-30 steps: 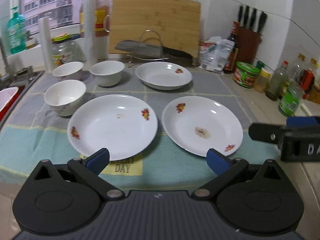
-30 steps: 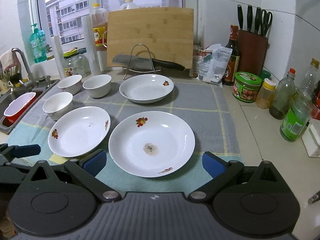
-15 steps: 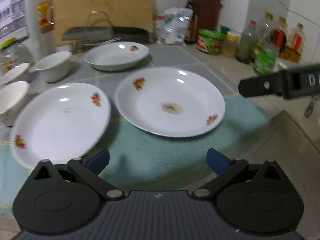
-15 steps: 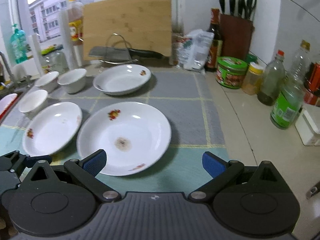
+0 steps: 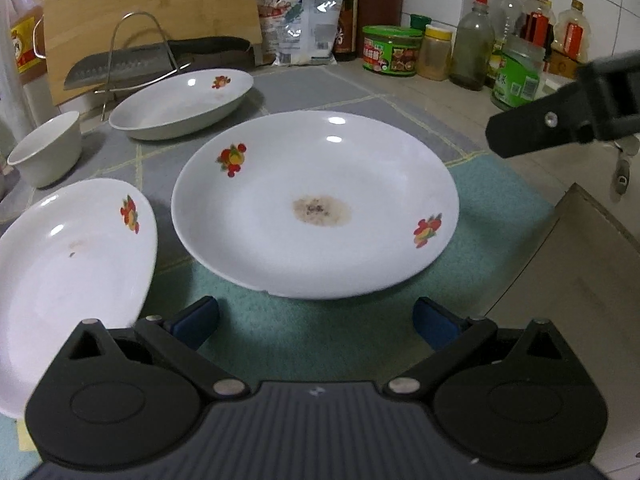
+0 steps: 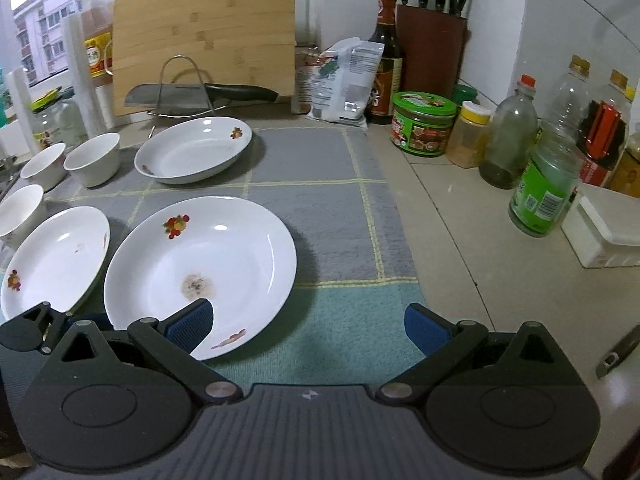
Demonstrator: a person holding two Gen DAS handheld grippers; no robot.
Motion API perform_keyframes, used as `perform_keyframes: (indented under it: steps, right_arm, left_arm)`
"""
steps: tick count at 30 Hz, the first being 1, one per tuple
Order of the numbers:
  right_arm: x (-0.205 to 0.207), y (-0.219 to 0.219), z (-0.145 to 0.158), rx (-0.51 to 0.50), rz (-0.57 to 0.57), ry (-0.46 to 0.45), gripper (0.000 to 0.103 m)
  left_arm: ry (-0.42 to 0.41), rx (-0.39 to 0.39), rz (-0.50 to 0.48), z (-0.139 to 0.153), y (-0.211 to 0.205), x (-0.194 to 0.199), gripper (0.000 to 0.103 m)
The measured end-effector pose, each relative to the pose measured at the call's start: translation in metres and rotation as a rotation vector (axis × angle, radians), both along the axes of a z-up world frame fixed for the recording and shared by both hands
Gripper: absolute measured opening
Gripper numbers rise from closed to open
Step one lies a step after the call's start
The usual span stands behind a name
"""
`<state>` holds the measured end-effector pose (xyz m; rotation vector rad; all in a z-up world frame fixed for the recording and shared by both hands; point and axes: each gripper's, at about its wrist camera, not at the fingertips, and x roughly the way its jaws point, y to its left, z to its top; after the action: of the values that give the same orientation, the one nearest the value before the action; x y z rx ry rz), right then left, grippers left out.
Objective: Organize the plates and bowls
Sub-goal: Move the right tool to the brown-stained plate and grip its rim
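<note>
Only the right wrist view takes in the dark wooden knife block [image 6: 434, 44] and the three small white bowls [image 6: 93, 159] at the mat's left edge; the left wrist view shows one. The white floral plate with a brown stain [image 5: 316, 204] lies on the teal-and-grey mat [image 5: 500, 216] on the tabletop, just ahead of the left tool [image 5: 316, 318], whose jaws gape wide and empty. The right tool [image 6: 308, 322] is likewise spread, its left pad over that plate's near rim. Bottle labels are too small to read.
</note>
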<state>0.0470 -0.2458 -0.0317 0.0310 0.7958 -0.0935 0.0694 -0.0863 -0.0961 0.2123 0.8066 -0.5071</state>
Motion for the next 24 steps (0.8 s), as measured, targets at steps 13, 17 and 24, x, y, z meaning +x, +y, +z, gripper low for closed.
perform_keyframes:
  steps: [13, 17, 24]
  right_arm:
    - [0.05, -0.004, -0.009, -0.028, 0.168, 0.02, 0.103]
    - [0.077, -0.012, -0.019, -0.01, 0.301, 0.038, 0.103]
    - [0.12, -0.022, -0.04, 0.059, 0.507, 0.116, 0.103]
  left_arm:
    - [-0.006, 0.007, 0.039, -0.001, -0.008, 0.012, 0.103]
    - [-0.008, 0.005, 0.069, -0.001, -0.01, 0.015, 0.103]
    - [-0.06, -0.021, 0.069, -0.005, -0.008, 0.008, 0.103]
